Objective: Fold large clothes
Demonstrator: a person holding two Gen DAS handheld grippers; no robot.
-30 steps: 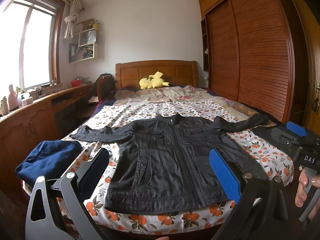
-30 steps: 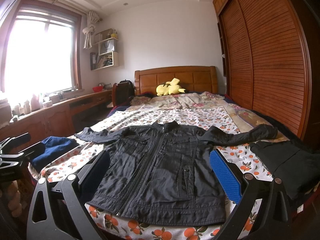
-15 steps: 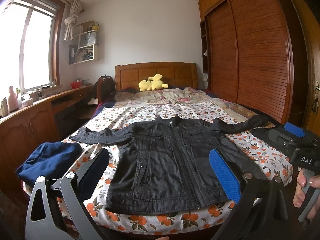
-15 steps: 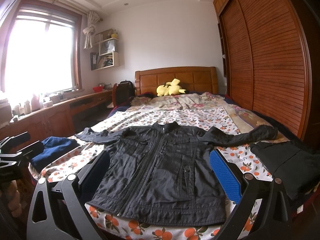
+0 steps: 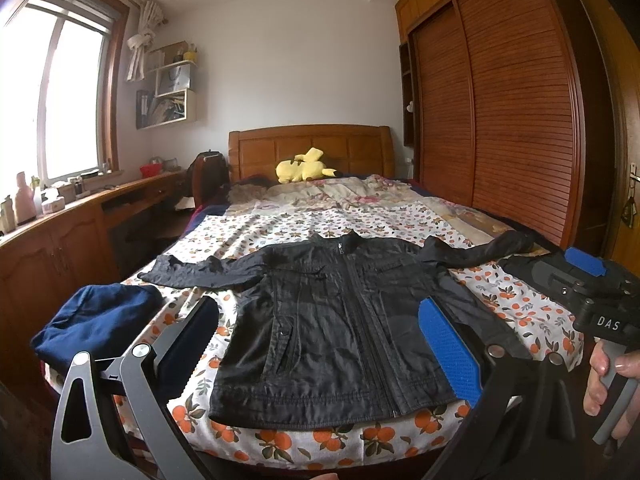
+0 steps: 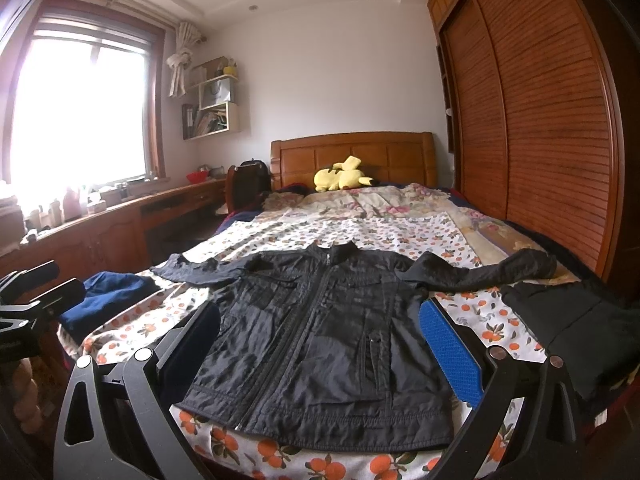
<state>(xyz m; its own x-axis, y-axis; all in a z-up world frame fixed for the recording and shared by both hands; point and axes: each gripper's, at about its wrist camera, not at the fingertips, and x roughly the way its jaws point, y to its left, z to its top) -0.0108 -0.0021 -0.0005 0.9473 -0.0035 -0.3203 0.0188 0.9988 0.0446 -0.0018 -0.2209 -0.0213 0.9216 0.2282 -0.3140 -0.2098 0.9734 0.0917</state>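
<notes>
A black zip jacket lies flat, front up and zipped, on the near end of the bed, sleeves spread to both sides; it also shows in the right wrist view. My left gripper is open and empty, held in front of the bed's foot above the jacket's hem. My right gripper is open and empty too, at about the same distance. The right gripper's body shows at the right of the left wrist view.
The bed has an orange-print sheet. A folded navy garment lies at its near left corner and a dark folded garment at the near right. A yellow plush sits by the headboard. Wardrobe right, desk left.
Both grippers have drawn back and tilted up slightly, so the jacket sits a little lower and smaller in view. The jacket has not moved.
</notes>
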